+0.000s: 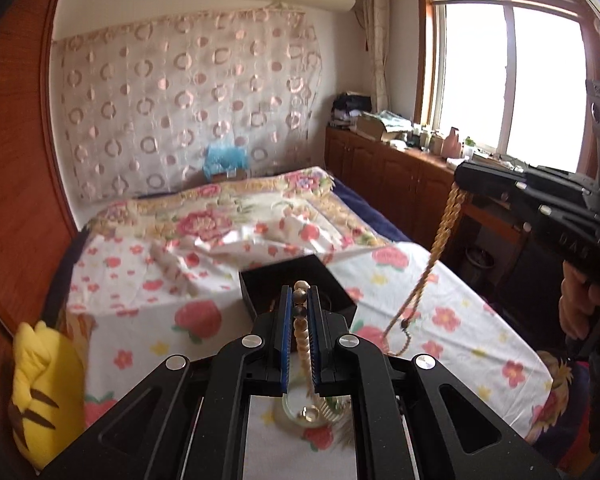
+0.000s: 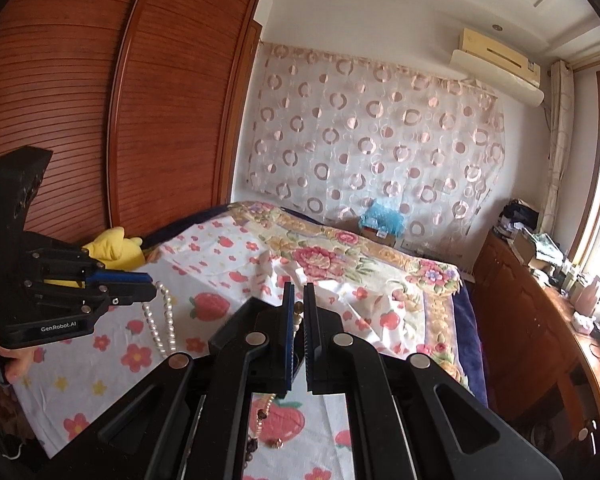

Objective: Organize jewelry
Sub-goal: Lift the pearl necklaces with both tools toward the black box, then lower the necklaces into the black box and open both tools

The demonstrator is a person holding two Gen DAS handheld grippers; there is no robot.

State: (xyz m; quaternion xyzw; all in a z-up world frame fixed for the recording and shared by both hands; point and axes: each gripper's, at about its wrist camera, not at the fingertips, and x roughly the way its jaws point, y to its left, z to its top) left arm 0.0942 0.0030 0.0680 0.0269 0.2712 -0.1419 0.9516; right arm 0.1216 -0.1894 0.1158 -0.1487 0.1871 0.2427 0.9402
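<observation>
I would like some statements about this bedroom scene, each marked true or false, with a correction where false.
1. The left hand-held gripper is shut on a bead string. True.
2. The right hand-held gripper stands wide open and empty. False: it is shut on a yellowish bead strand.
3. A black box sits on the floral bedsheet. True.
4. The yellow plush toy lies inside the black box. False: it lies at the bed's edge by the wooden wardrobe.
5. The strand from the right hand-held gripper hangs down toward the bed. True.
</observation>
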